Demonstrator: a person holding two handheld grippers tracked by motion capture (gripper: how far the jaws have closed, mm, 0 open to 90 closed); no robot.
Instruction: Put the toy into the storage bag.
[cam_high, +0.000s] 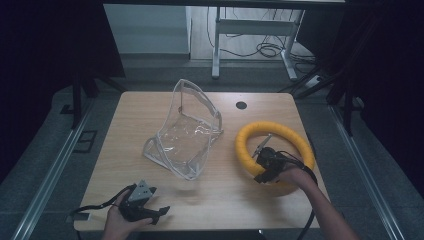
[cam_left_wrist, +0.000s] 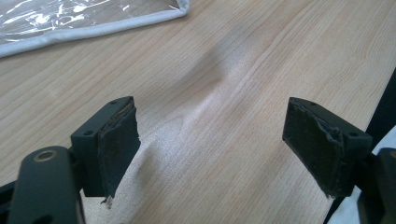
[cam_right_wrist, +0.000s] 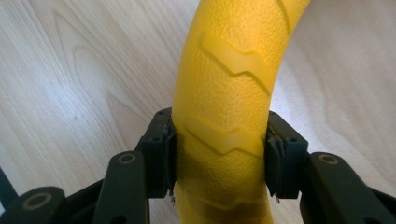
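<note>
Table (cam_high: 210, 200): clear bag (cam_high: 186, 131) standing open at centre; yellow ring (cam_high: 274, 150) at my right side, tilted. My right gripper (cam_right_wrist: 219, 154): jaws clamped on the ring's near arc. My left gripper (cam_left_wrist: 210, 154): jaws spread wide, nothing between them, low at the near-left edge, bag hem ahead.
</note>
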